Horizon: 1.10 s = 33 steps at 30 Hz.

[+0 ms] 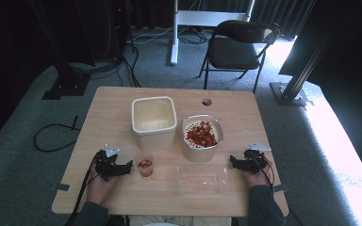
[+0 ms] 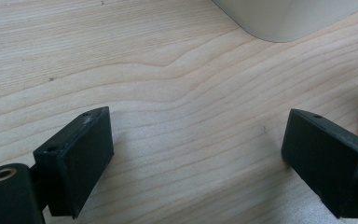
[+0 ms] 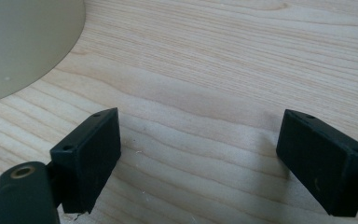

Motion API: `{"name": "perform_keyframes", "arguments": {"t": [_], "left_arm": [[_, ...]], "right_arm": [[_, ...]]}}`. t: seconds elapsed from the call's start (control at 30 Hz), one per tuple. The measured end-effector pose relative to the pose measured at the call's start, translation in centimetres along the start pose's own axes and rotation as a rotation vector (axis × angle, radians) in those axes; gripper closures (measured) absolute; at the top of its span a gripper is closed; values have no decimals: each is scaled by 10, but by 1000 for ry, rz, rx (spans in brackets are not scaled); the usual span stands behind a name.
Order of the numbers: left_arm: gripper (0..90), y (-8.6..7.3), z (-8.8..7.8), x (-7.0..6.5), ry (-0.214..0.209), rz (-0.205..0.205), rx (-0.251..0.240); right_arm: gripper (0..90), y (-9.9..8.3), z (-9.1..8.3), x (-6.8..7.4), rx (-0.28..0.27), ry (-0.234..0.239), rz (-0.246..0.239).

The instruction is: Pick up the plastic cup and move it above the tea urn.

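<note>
Here, left hand-held gripper (image 1: 129, 165) open and empty on the counter (image 1: 113, 113), small cup (image 1: 145, 165) of red pieces just beside its jaws, toward the centre. Right hand-held gripper (image 1: 233, 162) open too, farther off, near the clear tray (image 1: 202, 179).

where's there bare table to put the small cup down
Free: the left strip of the table beside the cream tub, the far right corner past the hole, and the near edge under the clear tray. Crowded: the middle, where tub, pellet bowl and small cup cluster.
</note>
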<state>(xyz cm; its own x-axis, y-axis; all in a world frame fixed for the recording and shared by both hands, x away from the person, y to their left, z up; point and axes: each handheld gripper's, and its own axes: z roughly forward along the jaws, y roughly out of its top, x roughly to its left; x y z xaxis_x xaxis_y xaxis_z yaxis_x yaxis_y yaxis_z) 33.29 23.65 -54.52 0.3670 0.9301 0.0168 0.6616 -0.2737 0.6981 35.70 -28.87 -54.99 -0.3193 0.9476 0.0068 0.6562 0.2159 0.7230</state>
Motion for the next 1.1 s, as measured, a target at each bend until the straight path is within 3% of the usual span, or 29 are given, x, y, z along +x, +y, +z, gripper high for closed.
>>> {"name": "perform_keyframes", "arguments": {"t": [0.13, 0.2, 0.37, 0.6, 0.8, 0.97, 1.1], "left_arm": [[99, 0, 0, 1, -6, 6, 5], [99, 3, -2, 4, -31, 33, 38], [102, 1, -6, 7, -68, 75, 53], [298, -4, -18, 7, -82, 82, 60], [341, -17, -27, -6, -129, 131, 25], [321, -17, -39, -21, -184, 200, -58], [299, -17, -41, -26, -200, 222, -66]], "right_arm": [[133, 0, 0, 0, 0, 0, 0], [133, 0, 0, 0, 1, 0, 0], [133, 0, 0, 0, 1, 0, 0], [134, 0, 0, 0, 0, 0, 1], [134, 0, 0, 0, 0, 0, 1], [134, 0, 0, 0, 0, 2, -1], [134, 0, 0, 0, 0, 2, -1]]}}
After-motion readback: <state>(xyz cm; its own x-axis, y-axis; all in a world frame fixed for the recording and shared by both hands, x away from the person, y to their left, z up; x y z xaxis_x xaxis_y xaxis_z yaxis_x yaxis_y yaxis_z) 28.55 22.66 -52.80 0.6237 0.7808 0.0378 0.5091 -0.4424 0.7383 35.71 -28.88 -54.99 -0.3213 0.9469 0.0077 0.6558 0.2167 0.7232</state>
